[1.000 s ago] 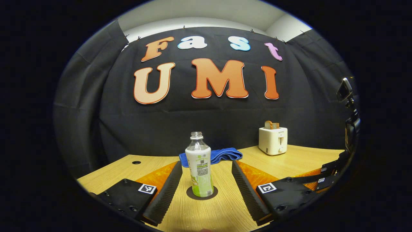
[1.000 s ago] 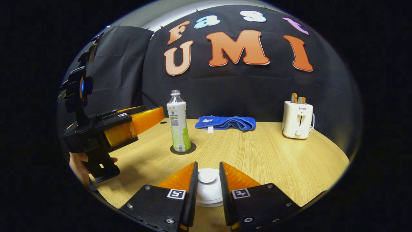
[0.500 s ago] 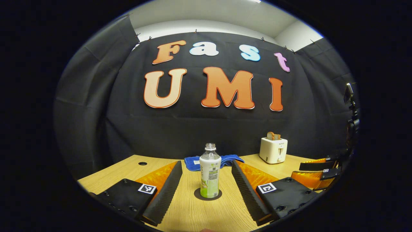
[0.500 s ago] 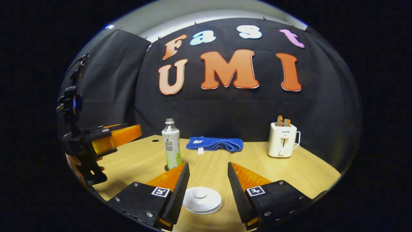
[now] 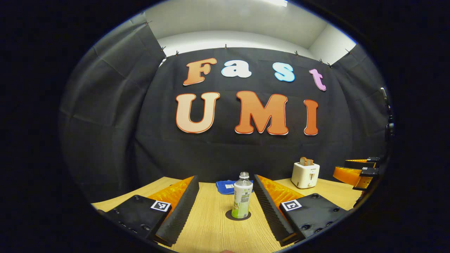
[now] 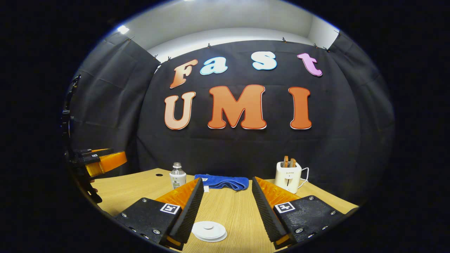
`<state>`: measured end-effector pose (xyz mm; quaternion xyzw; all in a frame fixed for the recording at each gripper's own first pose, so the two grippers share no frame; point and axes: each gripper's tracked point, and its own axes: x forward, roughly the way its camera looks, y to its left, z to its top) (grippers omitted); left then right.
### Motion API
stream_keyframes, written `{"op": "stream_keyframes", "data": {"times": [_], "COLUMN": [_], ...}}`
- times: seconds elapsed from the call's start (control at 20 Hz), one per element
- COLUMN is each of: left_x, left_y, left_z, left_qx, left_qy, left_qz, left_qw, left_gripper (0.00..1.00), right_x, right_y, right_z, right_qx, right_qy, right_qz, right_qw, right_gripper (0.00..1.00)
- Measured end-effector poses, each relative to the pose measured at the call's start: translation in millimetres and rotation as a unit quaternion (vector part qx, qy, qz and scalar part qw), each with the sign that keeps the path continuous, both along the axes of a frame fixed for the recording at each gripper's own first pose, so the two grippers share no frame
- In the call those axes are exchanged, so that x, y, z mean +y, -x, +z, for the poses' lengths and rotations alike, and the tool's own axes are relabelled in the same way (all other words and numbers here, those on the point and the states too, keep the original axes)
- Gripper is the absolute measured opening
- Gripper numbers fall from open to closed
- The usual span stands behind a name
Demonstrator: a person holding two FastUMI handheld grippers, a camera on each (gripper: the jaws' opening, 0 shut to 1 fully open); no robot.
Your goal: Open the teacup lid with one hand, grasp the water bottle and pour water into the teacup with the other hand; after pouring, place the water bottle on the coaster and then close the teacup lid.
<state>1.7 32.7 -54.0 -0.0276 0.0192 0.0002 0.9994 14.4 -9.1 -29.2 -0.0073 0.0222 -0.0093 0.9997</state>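
A water bottle (image 5: 242, 195) stands upright on a dark round coaster (image 5: 238, 215) in the middle of a wooden tabletop (image 5: 211, 228). It has no cap and sits between the widely spread fingers of the left tool (image 5: 225, 207), well beyond their tips. In the right gripper view the same bottle appears far off to the left. A white round lid (image 6: 209, 231) lies flat between the right tool (image 6: 225, 207) fingers, near the camera. The cup beneath it is hidden, so I cannot tell how it sits. The right tool is also spread wide and touches nothing.

Judging by this layout, the pouring looks finished: bottle parked on its coaster, lid back down, both tools let go.

Behind the bottle lie a folded blue towel (image 6: 222, 182) and, further right, a white toaster (image 6: 288, 176) with bread.

Compared with a second ago, both tools have drawn back and risen. The right one then gripped the lid knob; now it has released it.
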Motion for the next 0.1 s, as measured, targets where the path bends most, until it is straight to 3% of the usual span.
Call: {"op": "stream_keyframes", "data": {"times": [0.1], "left_x": [12.5], "left_y": [5.9], "left_z": [11.0], "left_qx": [-0.005], "left_qy": [-0.013], "left_qz": [0.022], "left_qw": [1.000], "left_gripper": [0.98], "right_x": [0.6], "right_y": [6.7], "right_z": [15.1], "right_qx": [-0.009], "right_qy": [0.008], "right_qz": [-0.001], "right_qw": [1.000], "right_gripper": [0.83]}}
